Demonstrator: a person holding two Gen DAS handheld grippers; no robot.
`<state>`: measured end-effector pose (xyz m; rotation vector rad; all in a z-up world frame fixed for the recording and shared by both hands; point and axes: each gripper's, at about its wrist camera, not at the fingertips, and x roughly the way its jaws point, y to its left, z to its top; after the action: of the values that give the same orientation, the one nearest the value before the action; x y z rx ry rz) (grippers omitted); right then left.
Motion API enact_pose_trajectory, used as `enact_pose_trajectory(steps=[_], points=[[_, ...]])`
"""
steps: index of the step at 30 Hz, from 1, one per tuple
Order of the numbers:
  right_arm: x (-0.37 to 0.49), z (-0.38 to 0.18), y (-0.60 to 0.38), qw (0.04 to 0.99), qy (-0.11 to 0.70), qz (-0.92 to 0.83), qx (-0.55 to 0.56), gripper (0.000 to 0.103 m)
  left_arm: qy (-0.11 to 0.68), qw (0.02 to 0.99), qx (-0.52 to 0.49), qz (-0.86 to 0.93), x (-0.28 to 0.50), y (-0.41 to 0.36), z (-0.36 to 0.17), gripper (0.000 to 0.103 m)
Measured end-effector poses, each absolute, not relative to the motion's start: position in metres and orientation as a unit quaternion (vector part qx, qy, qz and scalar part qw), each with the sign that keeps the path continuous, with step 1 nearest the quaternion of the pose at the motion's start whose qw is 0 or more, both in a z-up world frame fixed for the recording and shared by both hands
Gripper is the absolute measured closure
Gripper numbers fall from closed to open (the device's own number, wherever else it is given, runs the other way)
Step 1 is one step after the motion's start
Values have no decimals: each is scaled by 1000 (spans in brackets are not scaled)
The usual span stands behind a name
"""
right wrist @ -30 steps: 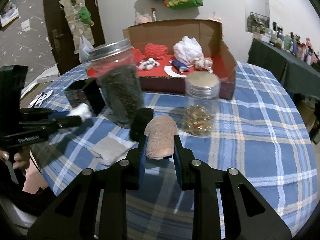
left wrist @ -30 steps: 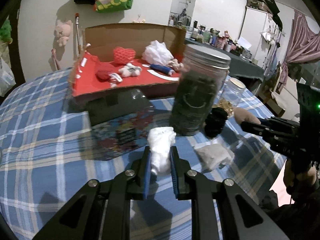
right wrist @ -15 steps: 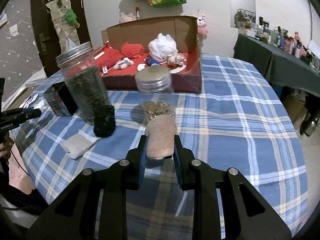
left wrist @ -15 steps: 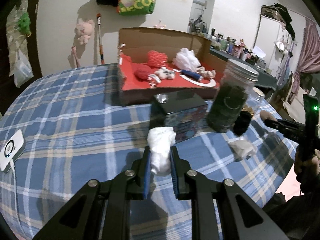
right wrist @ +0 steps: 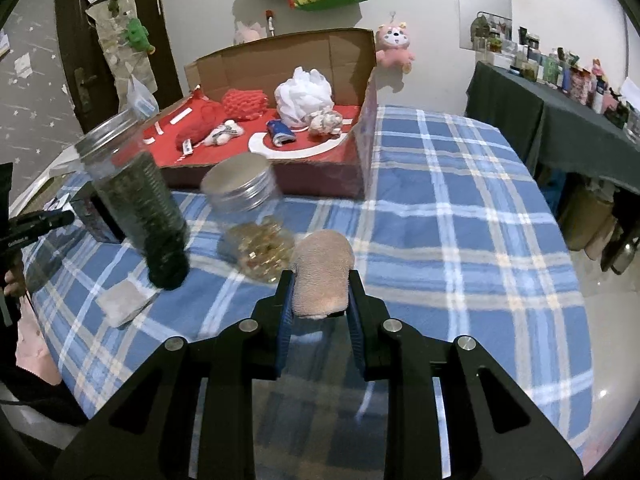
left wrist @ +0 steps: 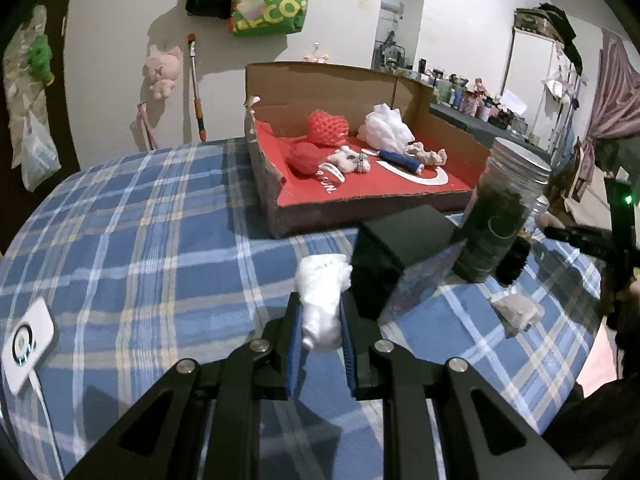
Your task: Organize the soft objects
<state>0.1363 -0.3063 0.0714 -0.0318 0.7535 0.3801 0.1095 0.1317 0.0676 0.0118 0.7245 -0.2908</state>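
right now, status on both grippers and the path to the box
Left gripper shut on white soft wad. Right gripper shut on tan soft pad. Cardboard box ahead, not reached. Two jars and black case between.

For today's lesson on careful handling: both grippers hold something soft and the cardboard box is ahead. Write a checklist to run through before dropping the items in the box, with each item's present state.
1. Left gripper shut on the white soft lump: ok.
2. Right gripper shut on the tan soft lump: ok.
3. Cardboard box open on top: ok.
4. Free red floor in the box for two more items: ok.
5. Left path clear: not ok, the black box and the tall dark jar stand in front.
6. Right path clear: not ok, the short jar stands before the box.
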Motion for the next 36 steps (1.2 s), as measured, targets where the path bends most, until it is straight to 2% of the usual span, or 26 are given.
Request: enact_pose_trajectory(steps=[27,36], points=[[215,109,-288,883,356,302,-58,80,361,906,52,-217,193,112,100,84],[248,114,-248,874,384,281,-98,79,420,886,46,-193,237,88,91,84]])
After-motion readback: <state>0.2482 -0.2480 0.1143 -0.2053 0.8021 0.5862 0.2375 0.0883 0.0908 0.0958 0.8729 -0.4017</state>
